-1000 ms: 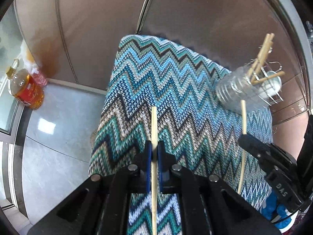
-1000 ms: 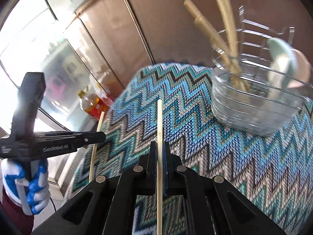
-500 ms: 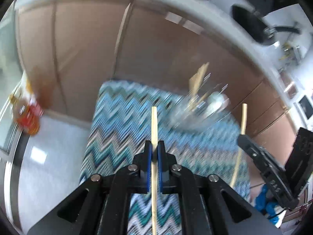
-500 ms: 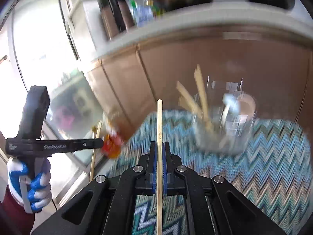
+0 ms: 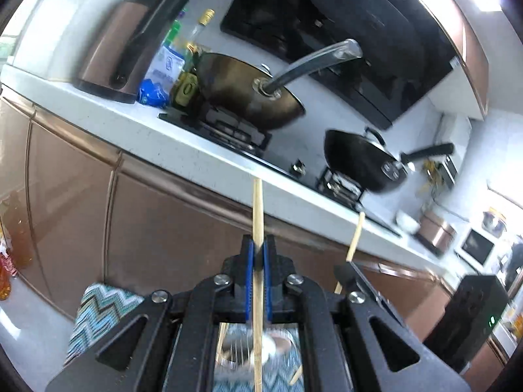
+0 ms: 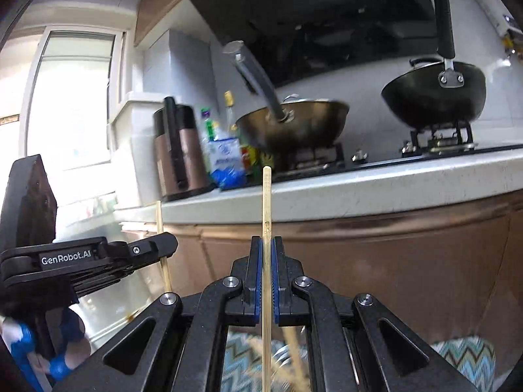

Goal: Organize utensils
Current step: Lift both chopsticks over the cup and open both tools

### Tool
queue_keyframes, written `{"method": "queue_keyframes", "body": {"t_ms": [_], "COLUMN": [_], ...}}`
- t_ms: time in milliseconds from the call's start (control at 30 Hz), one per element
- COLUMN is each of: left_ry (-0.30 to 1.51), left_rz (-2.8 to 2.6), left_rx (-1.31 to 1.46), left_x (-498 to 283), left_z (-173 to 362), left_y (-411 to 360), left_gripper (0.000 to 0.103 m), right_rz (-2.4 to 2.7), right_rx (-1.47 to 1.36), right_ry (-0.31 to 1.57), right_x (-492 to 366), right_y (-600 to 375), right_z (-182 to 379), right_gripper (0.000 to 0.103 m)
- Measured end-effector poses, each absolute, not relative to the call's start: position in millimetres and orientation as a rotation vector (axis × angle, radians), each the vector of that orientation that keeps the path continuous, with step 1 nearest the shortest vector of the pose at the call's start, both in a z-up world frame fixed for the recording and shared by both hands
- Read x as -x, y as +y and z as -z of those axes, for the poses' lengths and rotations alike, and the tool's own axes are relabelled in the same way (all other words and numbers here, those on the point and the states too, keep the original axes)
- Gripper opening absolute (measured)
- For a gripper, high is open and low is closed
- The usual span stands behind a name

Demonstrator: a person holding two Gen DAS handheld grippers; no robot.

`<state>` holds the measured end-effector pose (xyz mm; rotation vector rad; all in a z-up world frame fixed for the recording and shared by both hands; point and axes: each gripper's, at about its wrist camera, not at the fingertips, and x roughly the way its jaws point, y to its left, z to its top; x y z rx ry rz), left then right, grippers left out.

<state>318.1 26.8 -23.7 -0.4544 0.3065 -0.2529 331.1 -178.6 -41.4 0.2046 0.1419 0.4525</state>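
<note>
Left gripper [image 5: 258, 261]: we see it pinching a chopstick [image 5: 257, 215], lower end cut off | Right gripper [image 6: 267, 258]: pinching second chopstick [image 6: 266, 202] | Holder [image 5: 248, 349] below: blurred, mostly hidden on cloth [image 5: 98, 313].

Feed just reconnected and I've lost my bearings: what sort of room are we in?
A home kitchen, most likely: woks on a gas hob, a range hood above, and a kettle on the counter.

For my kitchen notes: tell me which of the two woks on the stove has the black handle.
The black wok on the right burner in the right wrist view; its handle is black, while the brassy wok has a grey metal one.
</note>
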Motion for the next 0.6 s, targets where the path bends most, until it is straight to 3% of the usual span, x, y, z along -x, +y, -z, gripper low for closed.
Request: {"method": "queue_keyframes", "body": {"t_ms": [233, 600], "left_ry": [0.266, 0.239], "left_rz": [0.166, 0.112], "left_rx": [0.395, 0.375], "left_x": [-366.6, -378.2], "left_z": [63.2, 96.6], "left_y": [-3.4, -11.5], "left_gripper": [0.005, 0.005], "right_rz": [-0.419, -0.387], "right_rx": [-0.208, -0.195], "right_ry": [0.141, 0.138], "right_x": [-373.7, -385.9], "right_y": [-179.8, -179.8], "right_z": [78.4, 114.2], "right_gripper": [0.005, 0.005]}}
